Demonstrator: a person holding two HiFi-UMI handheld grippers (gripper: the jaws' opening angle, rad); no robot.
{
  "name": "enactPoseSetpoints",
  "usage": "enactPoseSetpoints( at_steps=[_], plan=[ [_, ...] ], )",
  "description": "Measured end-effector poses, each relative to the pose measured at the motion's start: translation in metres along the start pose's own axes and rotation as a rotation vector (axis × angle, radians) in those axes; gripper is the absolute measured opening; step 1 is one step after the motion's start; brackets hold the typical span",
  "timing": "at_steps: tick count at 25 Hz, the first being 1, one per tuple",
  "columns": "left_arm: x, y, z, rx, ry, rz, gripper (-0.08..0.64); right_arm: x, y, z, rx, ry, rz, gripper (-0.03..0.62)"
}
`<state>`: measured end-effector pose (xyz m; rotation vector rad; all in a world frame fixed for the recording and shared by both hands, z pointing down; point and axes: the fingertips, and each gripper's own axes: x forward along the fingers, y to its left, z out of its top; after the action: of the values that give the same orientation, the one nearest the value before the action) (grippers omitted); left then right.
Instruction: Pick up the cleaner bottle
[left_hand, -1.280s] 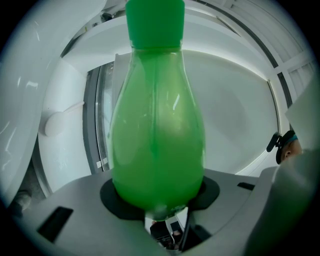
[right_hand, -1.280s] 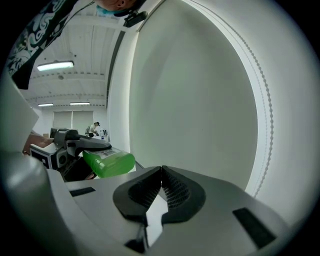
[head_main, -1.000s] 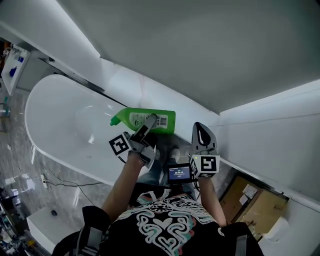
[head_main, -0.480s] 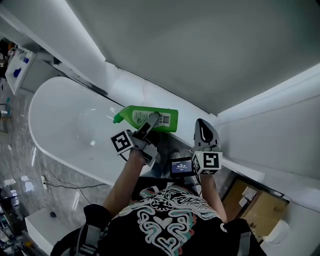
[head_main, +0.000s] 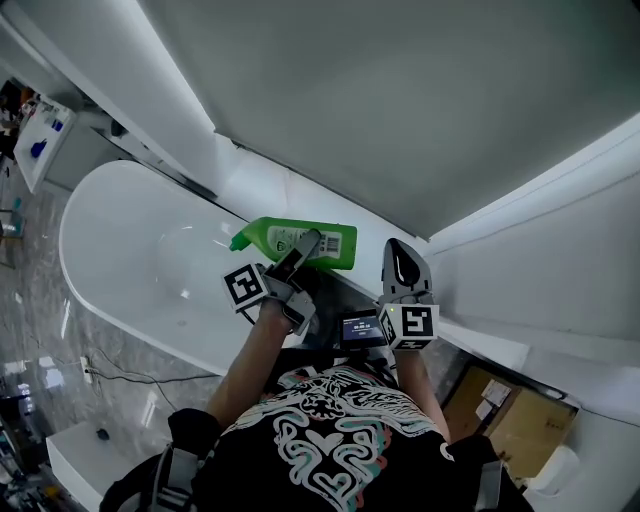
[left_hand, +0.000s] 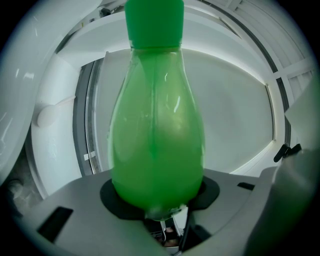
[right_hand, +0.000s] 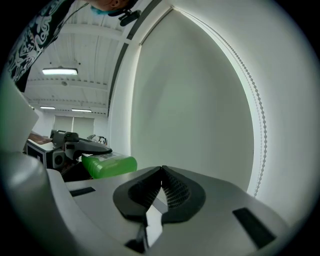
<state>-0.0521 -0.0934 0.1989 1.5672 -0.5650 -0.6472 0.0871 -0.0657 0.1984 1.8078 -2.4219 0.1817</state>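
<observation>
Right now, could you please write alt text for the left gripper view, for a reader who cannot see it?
A green cleaner bottle fills the middle of the frame, clamped between the jaws of the left hand-held gripper, with its green cap at the top edge. Behind it are curved white surfaces.

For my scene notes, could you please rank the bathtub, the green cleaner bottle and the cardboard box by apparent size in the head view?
1. bathtub, by far the largest.
2. cardboard box.
3. green cleaner bottle, somewhat smaller than the box; it sits nearer the camera, so this gap is uncertain.
</observation>
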Motion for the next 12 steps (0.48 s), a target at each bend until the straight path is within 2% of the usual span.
enactPoseSetpoints(
  at_steps=[12],
  plan=[
    [0.0029,-0.0056,-0.0028,-0.005,0.0,-0.019,0.193,-0.0019,-0.0064,-0.0039,0.001,0.016,-0.018,0.026]
  ],
)
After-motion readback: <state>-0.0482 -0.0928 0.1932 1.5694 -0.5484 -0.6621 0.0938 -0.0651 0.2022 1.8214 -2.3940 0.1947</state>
